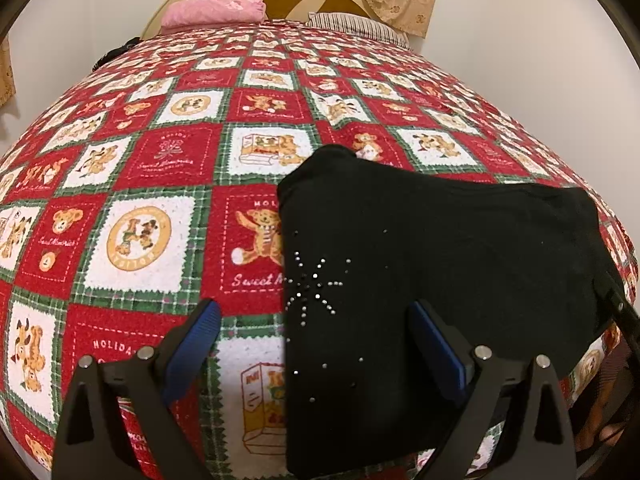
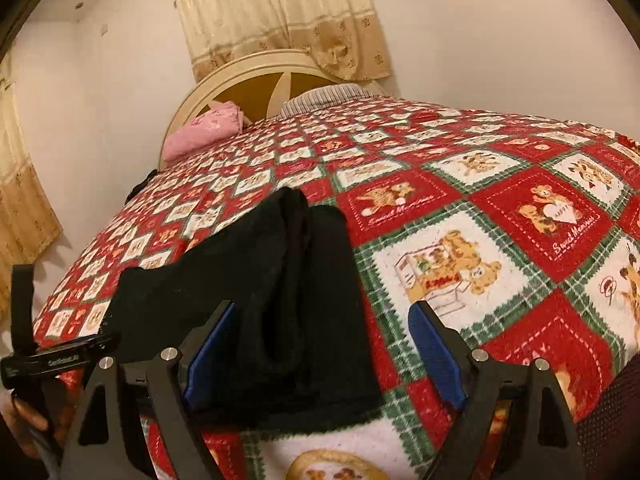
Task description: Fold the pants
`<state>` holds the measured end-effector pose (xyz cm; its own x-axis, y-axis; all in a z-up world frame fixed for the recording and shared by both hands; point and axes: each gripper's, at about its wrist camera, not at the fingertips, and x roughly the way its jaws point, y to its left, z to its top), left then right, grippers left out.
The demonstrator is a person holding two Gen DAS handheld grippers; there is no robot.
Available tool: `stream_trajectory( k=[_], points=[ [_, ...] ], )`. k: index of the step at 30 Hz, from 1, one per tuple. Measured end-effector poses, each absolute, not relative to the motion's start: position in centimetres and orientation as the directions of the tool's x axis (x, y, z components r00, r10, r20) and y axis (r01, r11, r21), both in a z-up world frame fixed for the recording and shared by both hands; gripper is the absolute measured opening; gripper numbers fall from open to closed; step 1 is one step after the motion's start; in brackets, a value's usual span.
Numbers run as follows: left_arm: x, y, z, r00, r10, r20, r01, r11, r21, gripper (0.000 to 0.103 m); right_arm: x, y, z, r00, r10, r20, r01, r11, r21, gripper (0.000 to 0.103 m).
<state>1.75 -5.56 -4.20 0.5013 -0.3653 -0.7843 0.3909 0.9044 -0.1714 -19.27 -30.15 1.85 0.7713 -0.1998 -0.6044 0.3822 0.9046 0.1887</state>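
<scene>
Fig. — Black pants [image 1: 440, 260] on a bed, seen from both wrist cams.

Pants: folded into a compact dark slab, lying flat on the red/green/white teddy-bear bedspread [image 1: 140, 240] at the near edge of the bed. In the left wrist view the long axis runs near-to-far along the slab's straight left edge, w/ the far end narrowing to a rounded corner; a second lobe spreads off to the right. A starburst of small rhinestones [image 1: 316, 284] sits on the upper layer near that left edge. In the right wrist view the pants [image 2: 280, 280] show stacked layers w/ a lengthwise crease running away from the cam toward the headboard [image 2: 256, 80].

Left hand-held gripper [image 1: 316, 344]: jaws spread wide, blue pads apart, nothing clamped. It hangs over the pants' left edge; left finger over bare bedspread, right finger over black fabric. Contact w/ cloth cannot be told.

Right hand-held gripper [image 2: 324, 340]: jaws wide apart, gripping nothing. Left pad over the pants, right pad over the bedspread; the pants' right edge lies between them.

Background: pink pillow [image 1: 216, 10] and striped pillow [image 1: 352, 24] at the headboard, beige curtain [image 2: 272, 12] behind.
</scene>
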Motion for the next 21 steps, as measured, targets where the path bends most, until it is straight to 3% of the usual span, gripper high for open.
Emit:
stream_trajectory(
  k=[1,2,3,5,13,16,18,19,21],
  points=[
    [1.8,-5.5,-4.2,0.501,-0.366,-0.784,0.39,0.904,-0.173,0.098,-19.2,-29.8,1.8,0.769,-0.182,-0.614,0.363,0.913,0.185,0.084],
    [1.8,-5.5,-4.2,0.501,-0.369,-0.783,0.391,0.903,-0.176,0.098,-19.2,-29.2,1.7,0.765,-0.147,-0.626,0.335,0.922,0.192,0.072],
    [1.8,-5.4,-4.2,0.499,-0.375,-0.781,0.393,0.901,-0.182,0.098,-19.2,-28.7,1.7,0.755,-0.164,-0.634,0.338,0.927,0.163,0.071],
    [1.8,-5.0,-4.2,0.493,-0.396,-0.775,0.399,0.894,-0.203,0.098,-19.3,-28.2,1.8,0.757,-0.161,-0.633,0.307,0.943,0.128,0.054],
    [1.7,-5.0,-4.0,0.452,-0.449,-0.771,0.401,0.874,-0.274,0.097,-19.3,-28.0,1.4,0.767,-0.168,-0.619,0.31,0.942,0.128,0.049],
    [1.1,-5.6,-3.8,0.449,-0.448,-0.773,0.413,0.871,-0.265,0.082,-19.2,-28.1,1.3,0.77,-0.162,-0.618,0.312,0.94,0.141,0.049],
    [0.9,-5.9,-3.6,0.43,-0.475,-0.768,0.431,0.855,-0.287,0.06,-19.2,-28.1,1.3,0.77,-0.164,-0.617,0.315,0.938,0.144,0.049],
    [0.8,-5.9,-3.6,0.435,-0.471,-0.768,0.427,0.858,-0.284,0.057,-19.2,-28.0,1.4,0.769,-0.168,-0.617,0.317,0.938,0.141,0.049],
    [0.9,-5.9,-3.6,0.444,-0.456,-0.771,0.423,0.866,-0.269,0.037,-19.1,-27.9,1.4,0.767,-0.175,-0.618,0.323,0.937,0.135,0.049]
  ],
)
